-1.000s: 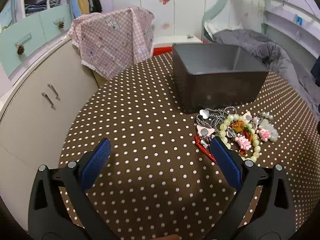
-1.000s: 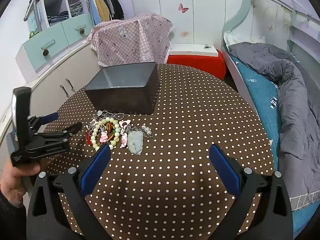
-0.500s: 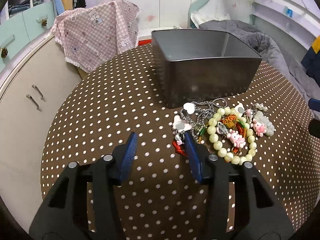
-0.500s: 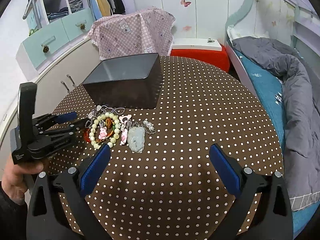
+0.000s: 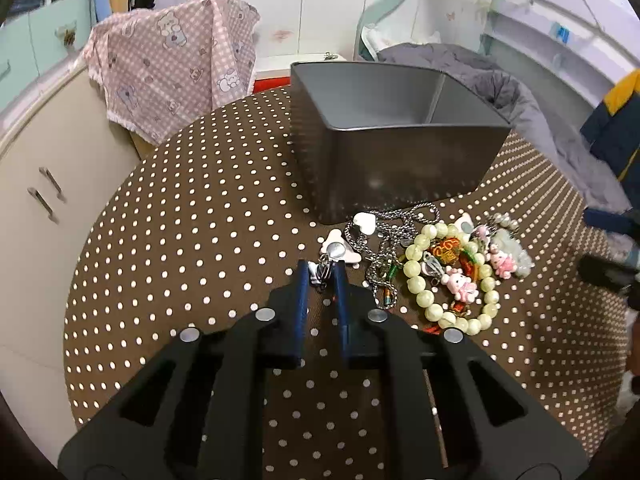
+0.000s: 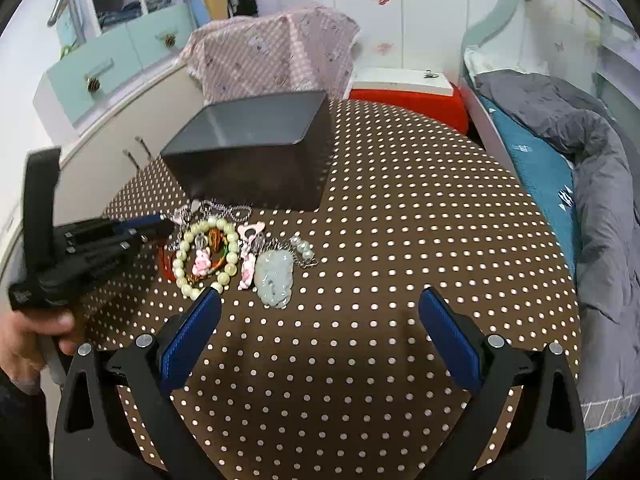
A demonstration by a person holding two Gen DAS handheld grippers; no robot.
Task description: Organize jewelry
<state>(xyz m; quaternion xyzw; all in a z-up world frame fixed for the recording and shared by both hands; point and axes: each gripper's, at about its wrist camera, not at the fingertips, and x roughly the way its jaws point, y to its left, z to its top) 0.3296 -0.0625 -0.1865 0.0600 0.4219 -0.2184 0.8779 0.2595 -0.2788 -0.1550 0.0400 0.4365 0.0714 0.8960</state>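
Observation:
A jewelry pile lies in front of the dark grey box [image 5: 400, 160] [image 6: 256, 160]. It includes a pale green bead bracelet [image 5: 418, 280] [image 6: 188, 256], a silver chain [image 5: 384, 232], a pink bunny charm [image 5: 460, 284] and a jade pendant [image 6: 274, 276]. My left gripper [image 5: 322, 274] [image 6: 160, 226] is at the pile's left edge. Its jaws are closing, and the metal clasp [image 5: 323, 271] of a pink and white charm [image 5: 340, 250] sits pinched between the pads. My right gripper [image 6: 318, 320] hovers wide open over the table, just in front of the pendant, holding nothing.
The round table [image 6: 400, 220] wears a brown dotted cloth. A pink checked cloth [image 5: 172, 68] drapes something behind it. Cream cabinets [image 5: 40, 184] stand at the left. A red stool [image 6: 408, 96] and a bed with a grey duvet [image 6: 592, 168] are at the right.
The left jaws went from wide open to nearly together around the clasp, and the gripper tipped closer to the pile. The right gripper sank slightly toward the table.

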